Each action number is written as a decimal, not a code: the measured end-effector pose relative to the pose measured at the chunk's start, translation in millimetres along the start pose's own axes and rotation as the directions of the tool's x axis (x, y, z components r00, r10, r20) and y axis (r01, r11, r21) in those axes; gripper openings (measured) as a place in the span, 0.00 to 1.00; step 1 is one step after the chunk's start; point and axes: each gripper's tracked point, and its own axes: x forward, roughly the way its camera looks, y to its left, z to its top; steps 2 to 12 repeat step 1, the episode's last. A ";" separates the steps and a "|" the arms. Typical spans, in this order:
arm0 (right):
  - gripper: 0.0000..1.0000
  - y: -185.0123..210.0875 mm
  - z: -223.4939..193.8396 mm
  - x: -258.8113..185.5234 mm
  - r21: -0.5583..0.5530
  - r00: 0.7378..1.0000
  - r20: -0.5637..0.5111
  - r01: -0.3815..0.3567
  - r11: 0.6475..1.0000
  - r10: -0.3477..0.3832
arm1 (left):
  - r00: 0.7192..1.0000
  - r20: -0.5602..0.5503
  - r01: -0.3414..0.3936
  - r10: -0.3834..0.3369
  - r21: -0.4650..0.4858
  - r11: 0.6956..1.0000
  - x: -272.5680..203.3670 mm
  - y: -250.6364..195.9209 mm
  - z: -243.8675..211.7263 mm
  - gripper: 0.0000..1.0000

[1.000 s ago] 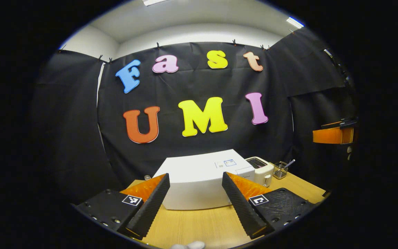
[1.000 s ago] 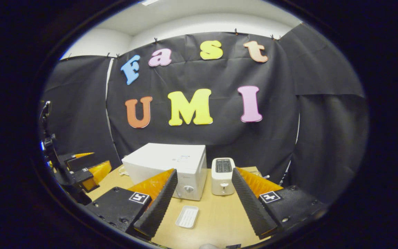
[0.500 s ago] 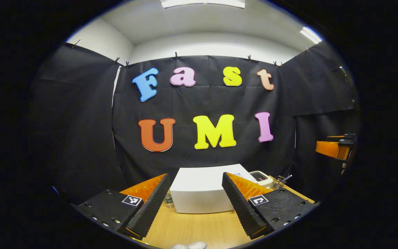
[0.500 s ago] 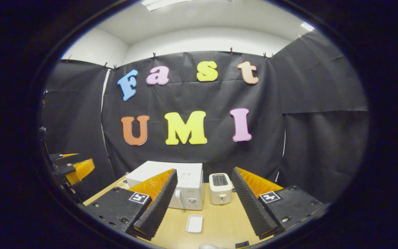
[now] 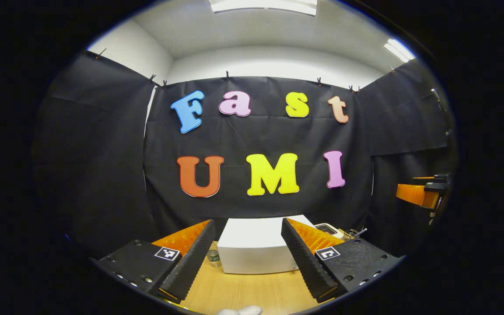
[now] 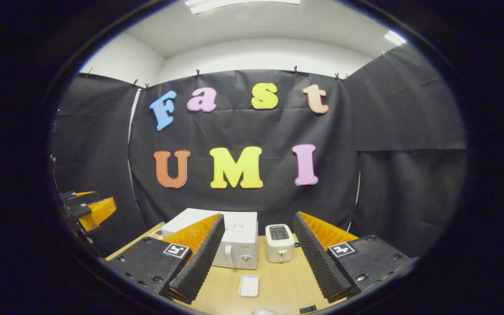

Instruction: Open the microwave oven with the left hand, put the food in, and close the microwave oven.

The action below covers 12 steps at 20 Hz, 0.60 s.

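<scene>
The white microwave (image 5: 254, 249) stands on the wooden table (image 5: 243, 291), straight ahead between the fingers of my left gripper (image 5: 247, 224), which is open, holds nothing and hangs well short of the microwave. In the right gripper view the microwave (image 6: 236, 240) shows its shut door, a handle and a knob. A small white ribbed tray (image 6: 248, 285) lies on the table in front of it. I cannot tell whether it holds food. My right gripper (image 6: 258, 217) is open and holds nothing, above the near part of the table. The left gripper (image 6: 88, 209) hovers at the far left of that view.
A white toaster (image 6: 279, 243) stands right of the microwave, with a wire basket (image 5: 351, 233) beyond it. A small bottle (image 5: 212, 257) sits at the microwave's left side. A small dark object (image 6: 308, 309) lies near the table's front edge. The right gripper (image 5: 418, 193) floats at the far right.
Both grippers have drawn back from the table and tilted upward. The microwave, toaster and tray now look smaller and lower in both views. Both stayed open.
</scene>
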 end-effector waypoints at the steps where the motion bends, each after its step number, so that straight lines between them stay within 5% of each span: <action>1: 1.00 0.1 1.1 -0.2 0.001 1.000 0.002 0.000 1.000 0.000 | 1.000 -0.004 0.004 -0.004 0.000 1.000 0.7 -0.5 -0.8 0.97; 12: 1.00 0.1 1.1 -0.2 0.001 1.000 0.002 0.000 1.000 0.000 | 1.000 -0.004 0.004 -0.004 0.000 1.000 0.7 -0.5 -0.8 0.97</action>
